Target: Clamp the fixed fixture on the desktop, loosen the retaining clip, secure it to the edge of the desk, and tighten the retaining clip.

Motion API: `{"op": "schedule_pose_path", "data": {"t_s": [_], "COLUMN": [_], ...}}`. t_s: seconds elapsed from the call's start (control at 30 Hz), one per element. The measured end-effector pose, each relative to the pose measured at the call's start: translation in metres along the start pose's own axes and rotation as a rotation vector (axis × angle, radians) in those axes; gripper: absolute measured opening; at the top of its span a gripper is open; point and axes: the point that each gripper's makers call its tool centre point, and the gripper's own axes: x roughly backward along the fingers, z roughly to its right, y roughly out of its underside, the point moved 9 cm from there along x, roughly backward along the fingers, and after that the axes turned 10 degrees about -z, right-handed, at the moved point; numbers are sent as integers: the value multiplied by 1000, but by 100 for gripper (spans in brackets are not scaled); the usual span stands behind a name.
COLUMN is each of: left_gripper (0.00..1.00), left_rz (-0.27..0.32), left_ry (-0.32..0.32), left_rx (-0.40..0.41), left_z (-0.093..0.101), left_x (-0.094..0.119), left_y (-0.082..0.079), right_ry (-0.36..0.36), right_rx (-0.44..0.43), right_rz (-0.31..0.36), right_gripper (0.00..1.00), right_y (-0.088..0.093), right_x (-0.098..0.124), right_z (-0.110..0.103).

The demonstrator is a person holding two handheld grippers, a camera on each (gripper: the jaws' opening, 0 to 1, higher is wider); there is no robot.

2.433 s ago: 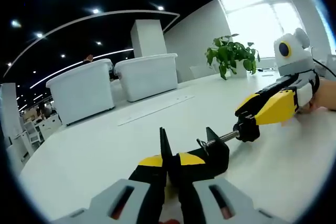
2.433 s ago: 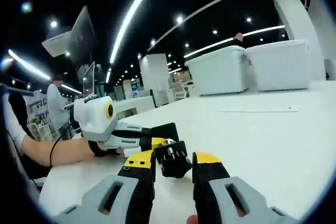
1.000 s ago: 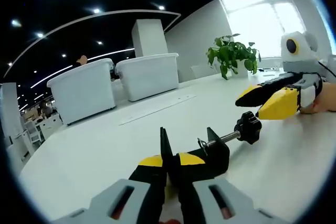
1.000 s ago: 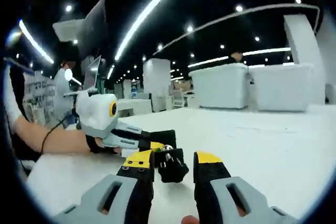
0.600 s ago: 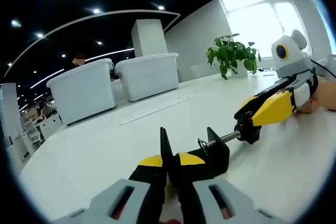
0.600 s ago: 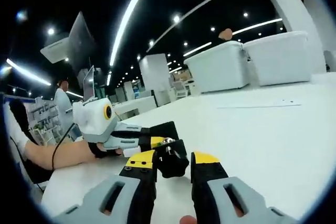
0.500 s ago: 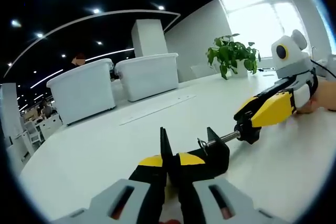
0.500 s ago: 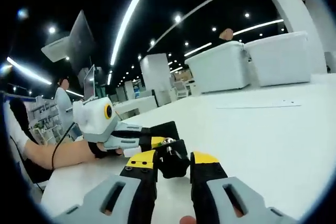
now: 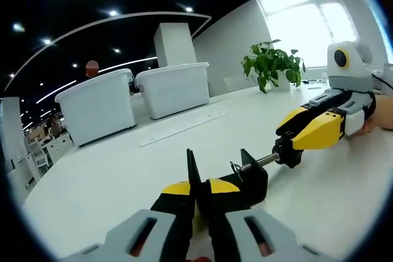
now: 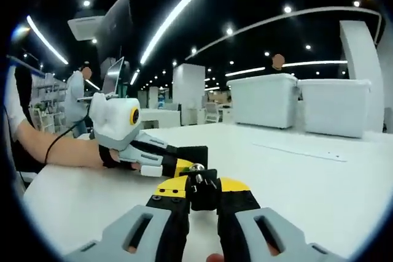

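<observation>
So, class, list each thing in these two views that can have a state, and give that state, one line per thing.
Clamp: resting on the desk, held at both ends.
Left gripper: shut on the clamp's body.
Right gripper: shut on the clamp's knob.
Two bins: lids on.

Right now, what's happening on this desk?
A person is working a black clamp fixture on the white desk with two handheld tools. The left tool is shut on the clamp's body, holding it on the desktop. The right tool is shut on the black knob at the end of the clamp's screw, placed to turn it. The clamp sits out on the desk surface, not yet on the edge. Two white bins and a potted plant stand behind.
</observation>
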Motion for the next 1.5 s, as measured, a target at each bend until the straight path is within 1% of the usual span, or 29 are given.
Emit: {"op": "schedule_pose_path", "data": {"t_s": [0.07, 0.1, 0.27, 0.3, 0.33, 0.37, 0.4, 0.43, 0.47, 0.5, 0.53, 0.57, 0.6, 0.67, 0.7, 0.77, 0.8, 0.83, 0.87, 0.9, 1.0, 1.1, 1.17, 1.23, 1.3, 1.33, 1.4, 1.47, 1.5], "left_gripper": [8, 8, 8, 8, 8, 8, 8, 8, 8, 8, 8, 8, 8, 8, 8, 8, 8, 8, 8, 8, 8, 8, 8, 8, 8, 8, 8, 8, 8], "left_rz": [-1, -1, -3, -2, 1, 0, 0, 0, 2, 1, 2, -1, -2, -2, -2, -3, -2, -2, -3, -3, -3, -3, -3, -3, -3, -2, -2, -2, -2], "left_ry": [-1, -1, -4, -5, -3, -3, -4, -4, -3, -1, -2, -3, -4, -4, -4, -3, -3, -2, -2, -1, 0, 1, 1, 2, 2, 3, 3, 2, 0], "left_rx": [1, 1, 3, 3, 1, 1, 1, 1, 1, 2, -1, 0, 1, 2, 2, 2, 2, 2, 2, 2, 2, 2, 2, 1, 2, 0, -2, -2, -3], "left_z": [0, 0, 1, 1, 1, 1, 1, 2, 2, 2, 2, 2, 2, 2, 2, 2, 3, 3, 3, 1, 1, 1, 1, 2, 1, 0, 1, 1, 1], "left_x": [0, 0, 1, 1, 1, 1, 1, 1, 1, 2, 2, 2, 2, 3, 3, 3, 4, 4, 4, 2, 2, 3, 3, 3, 3, 2, 2, 2, 2], "left_y": [0, 0, 0, 0, 0, 0, 0, 0, 0, 1, 1, 1, 1, 1, 1, 2, 2, 2, 2, 1, 1, 1, 1, 2, 1, 1, 1, 1, 1], "right_ry": [3, 10, 65, 74, 80, 83, 92, 104, 151, 141, 142, 143, 149, 133, 132, 118, 81, 20, -3, 3, -29, -30, -43, -53, -53, -54, -53, -50, -42], "right_rx": [12, 33, 262, 345, 385, 382, 422, 458, 519, 559, 561, 550, 497, 432, 363, 203, 104, -2, -61, -122, -226, -235, -218, -208, -208, -204, -197, -178, -135], "right_rz": [1, 3, -10, -19, -16, -20, -27, -27, -22, -34, -35, -34, -35, -23, -25, -31, -44, -47, -53, -58, -7, -28, -59, -87, -86, -81, -69, -63, -57], "right_gripper": [16, 16, 15, 15, 15, 15, 15, 10, 10, 10, 10, 10, 10, 10, 11, 18, 22, 27, 30, 32, 31, 26, 24, 22, 21, 20, 20, 19, 19], "right_y": [-1, -1, -3, -2, -3, -3, -3, -4, -6, -5, -4, -4, -4, -4, -3, -2, -1, 1, 1, 1, -3, -1, 2, 4, 3, 3, 3, 3, 2], "right_x": [-1, -1, 1, 2, 3, 2, 2, 2, 4, 2, 1, 1, 0, 0, 0, -1, 0, 0, 0, 1, 3, 1, -2, -6, -7, -7, -7, -7, -7], "right_z": [4, 3, -11, -10, -6, -7, -7, -8, -7, -10, -13, -13, -11, -7, -4, 4, 7, 10, 12, 18, 28, 30, 28, 32, 32, 27, 28, 29, 28]}}
